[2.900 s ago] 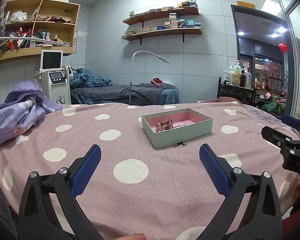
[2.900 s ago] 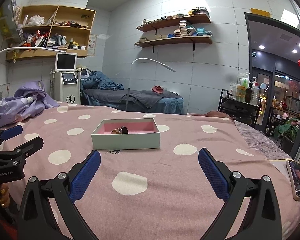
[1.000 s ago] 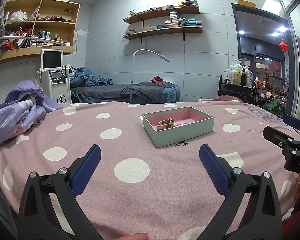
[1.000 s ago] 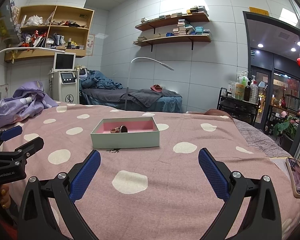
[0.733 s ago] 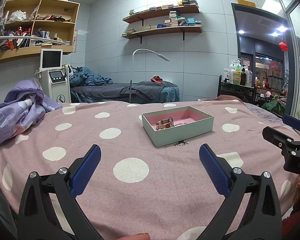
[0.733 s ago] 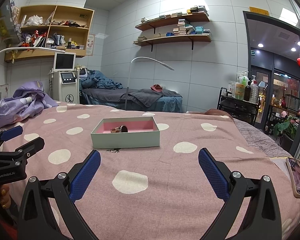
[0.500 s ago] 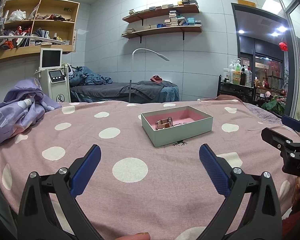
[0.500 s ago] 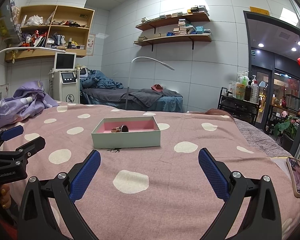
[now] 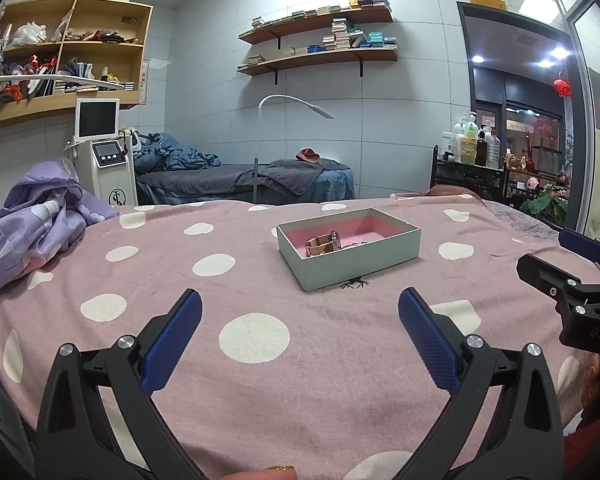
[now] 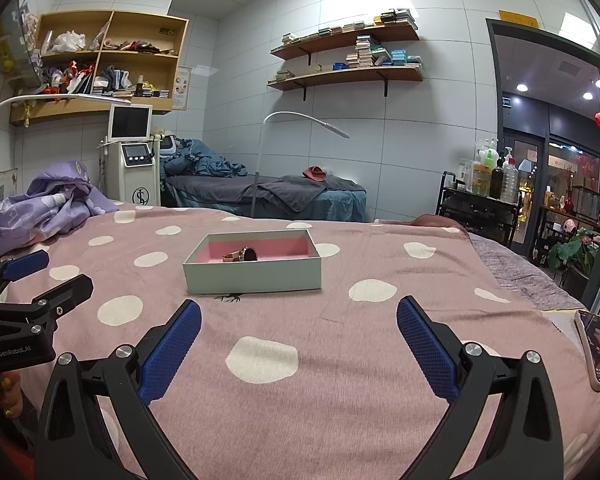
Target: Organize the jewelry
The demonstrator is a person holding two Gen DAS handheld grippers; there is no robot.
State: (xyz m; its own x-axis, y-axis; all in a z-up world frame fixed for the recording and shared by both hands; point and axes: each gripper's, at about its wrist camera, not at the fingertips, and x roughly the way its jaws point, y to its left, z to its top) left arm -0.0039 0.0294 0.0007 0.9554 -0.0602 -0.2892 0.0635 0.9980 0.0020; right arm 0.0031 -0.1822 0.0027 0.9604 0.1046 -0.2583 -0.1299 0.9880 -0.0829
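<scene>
An open box (image 9: 348, 256) stands on the bed (image 9: 260, 380), in the middle, ahead of both tools. In the box lies a watch (image 9: 323, 243), near its left end. A crumpled blanket (image 9: 32, 224) lies at the bed's left edge, a phone (image 10: 598, 350) at its right edge.

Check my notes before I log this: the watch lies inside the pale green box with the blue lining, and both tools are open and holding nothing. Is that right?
Not quite: the box has a pink lining, not blue, as the right wrist view shows. The rest stands: the watch lies inside it, and the left tool and right tool are open and holding nothing.
</scene>
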